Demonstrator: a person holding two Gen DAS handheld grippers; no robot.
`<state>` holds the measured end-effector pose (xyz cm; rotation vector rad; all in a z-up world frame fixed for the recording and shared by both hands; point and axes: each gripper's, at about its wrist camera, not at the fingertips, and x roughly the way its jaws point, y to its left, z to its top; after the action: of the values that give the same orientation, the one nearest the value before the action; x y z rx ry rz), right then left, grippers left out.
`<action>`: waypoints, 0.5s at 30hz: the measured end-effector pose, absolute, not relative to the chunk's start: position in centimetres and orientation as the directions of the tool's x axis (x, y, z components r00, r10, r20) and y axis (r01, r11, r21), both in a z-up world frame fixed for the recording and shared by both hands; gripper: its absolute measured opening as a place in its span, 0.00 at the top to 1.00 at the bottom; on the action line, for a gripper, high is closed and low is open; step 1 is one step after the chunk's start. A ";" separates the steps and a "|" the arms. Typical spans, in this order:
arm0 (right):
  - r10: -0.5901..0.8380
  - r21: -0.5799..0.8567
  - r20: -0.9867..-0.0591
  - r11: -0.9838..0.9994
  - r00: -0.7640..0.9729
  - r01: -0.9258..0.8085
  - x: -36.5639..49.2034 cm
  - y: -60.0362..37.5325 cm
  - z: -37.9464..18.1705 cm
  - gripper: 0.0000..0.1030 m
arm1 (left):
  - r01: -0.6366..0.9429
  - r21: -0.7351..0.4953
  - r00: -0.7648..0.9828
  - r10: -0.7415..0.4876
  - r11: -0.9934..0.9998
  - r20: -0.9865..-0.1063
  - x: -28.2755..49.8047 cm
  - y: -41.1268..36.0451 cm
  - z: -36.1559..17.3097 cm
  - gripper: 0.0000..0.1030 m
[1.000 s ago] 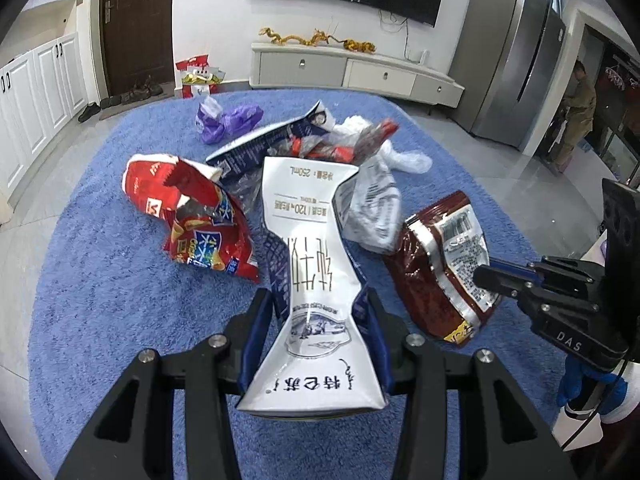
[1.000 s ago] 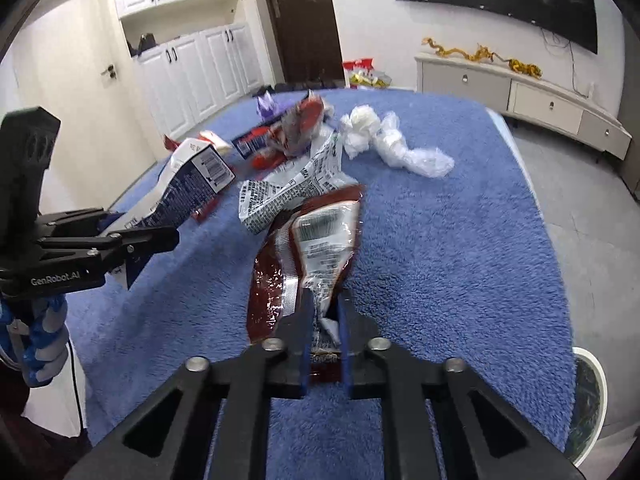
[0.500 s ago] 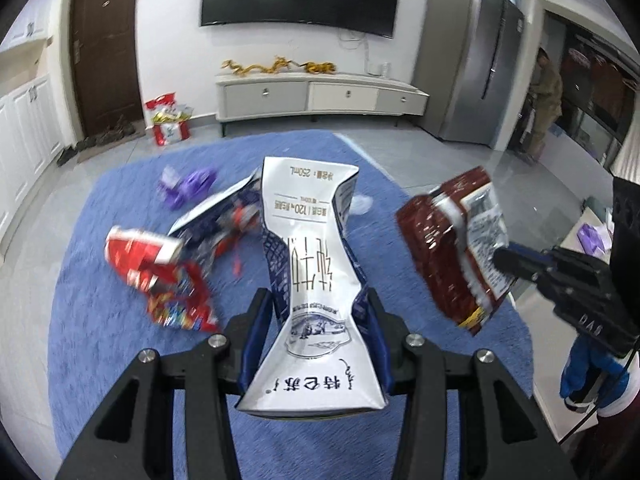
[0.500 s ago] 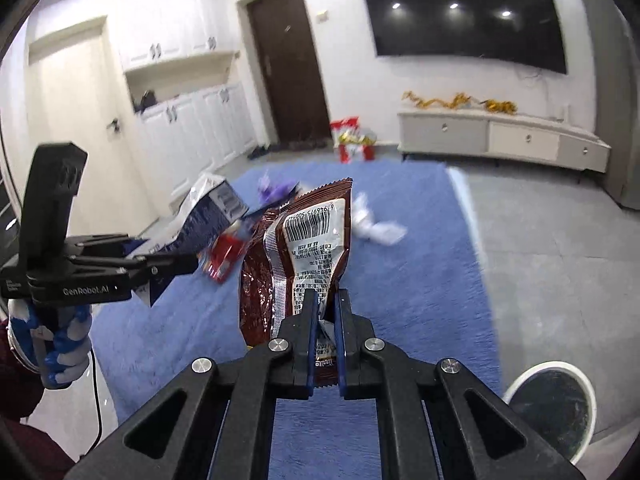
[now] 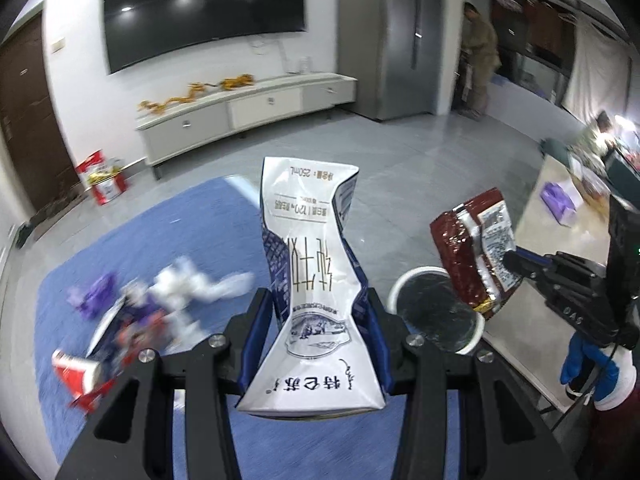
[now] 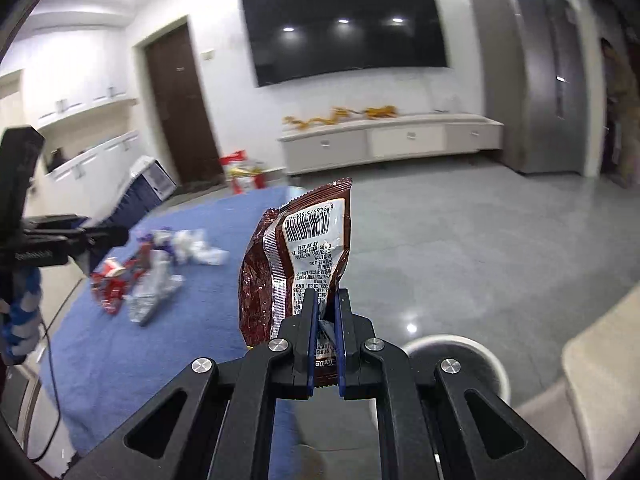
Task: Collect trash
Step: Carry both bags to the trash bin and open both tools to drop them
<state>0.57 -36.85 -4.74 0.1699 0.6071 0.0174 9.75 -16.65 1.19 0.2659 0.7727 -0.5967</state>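
A wide blue rug (image 5: 132,248) covers the grey floor, and most of the loose trash lies in a heap (image 5: 132,320) toward its left side in the left wrist view: a red packet, purple wrappers, crumpled white plastic, all blurred. In the right wrist view the same heap (image 6: 144,268) sits near the rug's left edge, with a silver wrapper nearest the camera.

Off the rug's right edge, on the bare floor, stands a round white-rimmed trash bin (image 5: 436,312) with a dark inside; the right wrist view shows only part of its rim (image 6: 452,340) behind the gripper frame.

The left gripper (image 5: 320,332) is clamped on a crushed white and blue milk carton (image 5: 312,276), its blue pads pressing in the carton's waist from both sides. The carton is held clear of the rug, standing upright with its printed text upside down, just left of the bin in the picture.

The right gripper (image 6: 325,336) has its fingers nearly together, pinching the lower edge of a dark red snack bag (image 6: 296,264), which stands up from them with its barcode panel facing the camera. In the left wrist view that bag (image 5: 474,256) hangs in the air over the bin's right rim, clear of the floor.
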 end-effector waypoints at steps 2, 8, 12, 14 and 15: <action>0.021 0.154 -0.582 0.984 0.813 0.085 0.4 -38.5 -5.7 0.93 | 0.630 0.010 0.530 -0.420 0.776 -0.737 10.2 -19.8 0.5 0.58; -0.105 0.127 -0.650 0.962 0.753 0.243 0.3 -43.6 -9.5 0.92 | 0.701 -0.031 0.415 -0.443 0.713 -0.794 10.9 -28.0 -2.6 0.58; -0.166 0.099 -0.693 0.942 0.702 0.321 1.2 -46.3 -12.2 0.92 | 0.729 -0.076 0.332 -0.448 0.680 -0.830 11.6 -33.2 -5.6 0.58; -0.184 0.092 -0.712 0.932 0.678 0.350 1.8 -47.4 -13.3 0.92 | 0.734 -0.104 0.290 -0.447 0.671 -0.846 11.9 -35.5 -7.0 0.58; -0.190 0.090 -0.720 0.928 0.667 0.361 2.1 -47.9 -13.9 0.92 | 0.735 -0.118 0.270 -0.448 0.668 -0.853 12.2 -36.6 -7.8 0.58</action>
<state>2.13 -47.89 -13.92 0.2338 0.7819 -0.3138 12.22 -36.57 -7.75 0.3288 1.0179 -0.8162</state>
